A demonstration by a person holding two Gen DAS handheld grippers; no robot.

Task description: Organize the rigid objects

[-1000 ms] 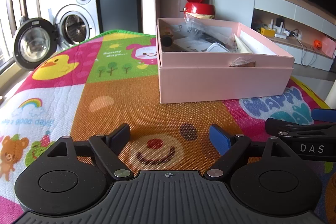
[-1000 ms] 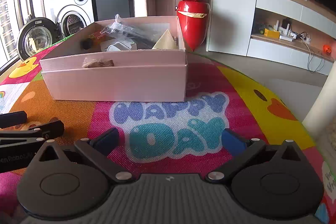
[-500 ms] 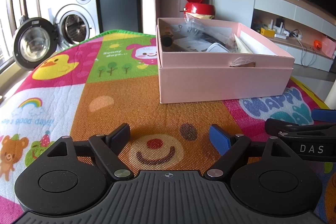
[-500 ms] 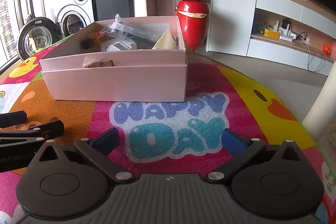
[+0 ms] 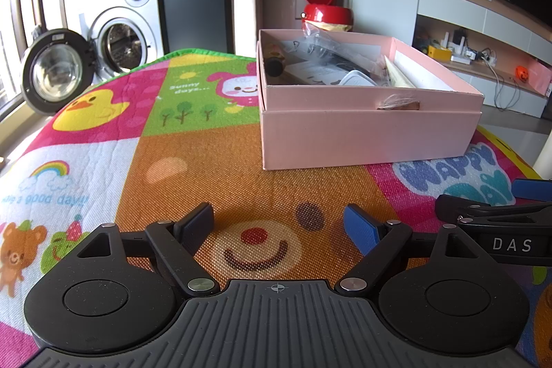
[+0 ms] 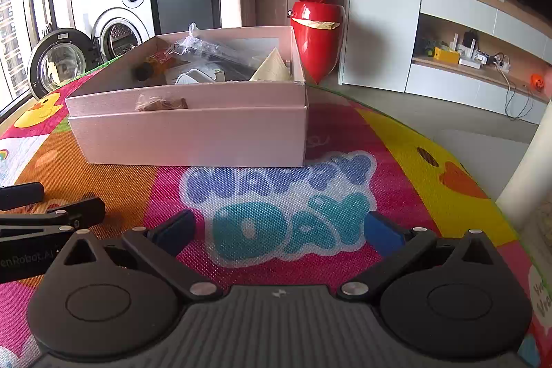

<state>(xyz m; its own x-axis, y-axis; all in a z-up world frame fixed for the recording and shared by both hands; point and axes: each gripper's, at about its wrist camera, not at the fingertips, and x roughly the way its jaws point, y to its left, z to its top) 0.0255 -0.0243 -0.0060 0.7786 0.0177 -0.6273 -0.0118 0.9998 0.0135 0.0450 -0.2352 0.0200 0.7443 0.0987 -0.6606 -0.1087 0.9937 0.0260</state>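
Nothing changing over last second: my left gripper (image 5: 277,221) and right gripper (image 6: 277,228) resting wide, empty, on mat (image 5: 214,168). Items sitting inside box (image 5: 365,137).

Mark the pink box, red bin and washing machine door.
pink box (image 5: 365,140), left wrist view, front wall.
red bin (image 6: 315,47), right wrist view, body.
washing machine door (image 5: 55,71), left wrist view, glass centre.

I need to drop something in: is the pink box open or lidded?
Open. The pink box has no lid on top; the plastic bag and other items inside show over its rim in both views.
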